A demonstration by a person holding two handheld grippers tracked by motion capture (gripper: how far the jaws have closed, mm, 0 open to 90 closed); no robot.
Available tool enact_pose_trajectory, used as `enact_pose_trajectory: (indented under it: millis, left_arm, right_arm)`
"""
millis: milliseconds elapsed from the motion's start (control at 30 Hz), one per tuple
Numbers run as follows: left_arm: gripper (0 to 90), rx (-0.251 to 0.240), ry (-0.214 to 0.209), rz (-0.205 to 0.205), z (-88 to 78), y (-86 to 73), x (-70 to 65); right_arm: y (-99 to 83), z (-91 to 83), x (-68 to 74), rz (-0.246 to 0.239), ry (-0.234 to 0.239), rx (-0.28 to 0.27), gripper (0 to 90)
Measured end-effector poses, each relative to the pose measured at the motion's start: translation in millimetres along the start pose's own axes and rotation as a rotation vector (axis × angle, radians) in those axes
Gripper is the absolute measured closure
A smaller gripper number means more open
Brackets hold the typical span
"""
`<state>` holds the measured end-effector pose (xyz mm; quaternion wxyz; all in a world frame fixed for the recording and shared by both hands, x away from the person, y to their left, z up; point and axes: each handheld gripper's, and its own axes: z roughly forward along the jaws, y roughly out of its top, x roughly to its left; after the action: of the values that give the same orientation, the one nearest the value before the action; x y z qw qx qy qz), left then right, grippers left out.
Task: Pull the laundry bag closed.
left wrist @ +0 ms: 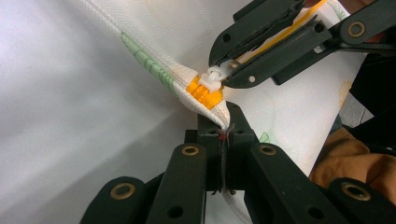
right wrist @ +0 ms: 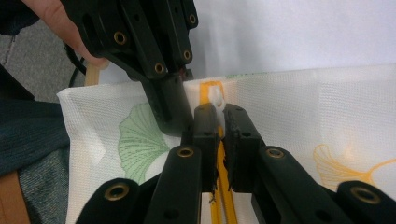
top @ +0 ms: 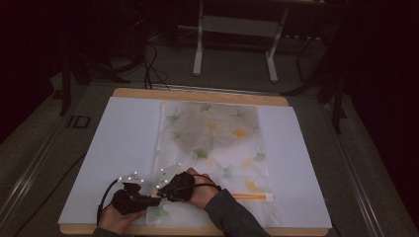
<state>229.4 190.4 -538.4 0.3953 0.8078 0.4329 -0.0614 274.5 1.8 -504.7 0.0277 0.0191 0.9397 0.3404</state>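
- So there's a flat, see-through zip bag [top: 215, 148] with a ginkgo-leaf print, lying on a big white sheet [top: 123, 148] that covers a wooden table [top: 197, 95]. It runs from about 12 o'clock down to the near edge at 6.
- The orange zipper track [top: 249, 196] crosses the bag's near end, and both grippers meet at its left end, around 7 o'clock on the sheet.
- Left gripper [left wrist: 225, 131]: jaws clamped tight on the bag's corner, right by the orange end of the zipper [left wrist: 204, 94]. White woven fabric is pinched between the pads.
- Right gripper [right wrist: 218, 122]: jaws closed in on the small white slider [right wrist: 216, 99], with the track [right wrist: 223, 186] running down between them. From the left gripper view it comes in from 2 o'clock with its tips [left wrist: 224, 63] on that slider [left wrist: 214, 78].
- The two grippers are practically touching, left one at the corner, right one just beside it.
- In the high view both hands are at the bottom edge, right sleeve [top: 232, 215] dark.
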Motion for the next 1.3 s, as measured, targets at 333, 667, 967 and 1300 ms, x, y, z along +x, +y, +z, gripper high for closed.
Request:
enact_pose_trajectory:
  millis: [333,667,967,1300]
  left_arm:
    - [88.1,-0.004,0.004,0.01,-0.5,0.1,-0.8]
    - [88.1,-0.007,0.005,0.016,-1.2,0.1,-0.5]
    - [88.1,-0.015,0.009,0.023,-2.3,-0.3,-0.6]
    - [88.1,-0.016,0.008,0.032,-3.3,-0.1,-1.0]
  right_arm:
    - [-5.1,0.8,-2.8,0.016,0.017,0.001,84.6]
    - [-9.5,3.1,-5.1,0.022,0.027,0.008,84.7]
    - [-13.9,4.5,-5.4,0.023,0.025,0.02,84.7]
    - [-17.9,3.0,-3.1,0.012,0.014,0.046,84.8]
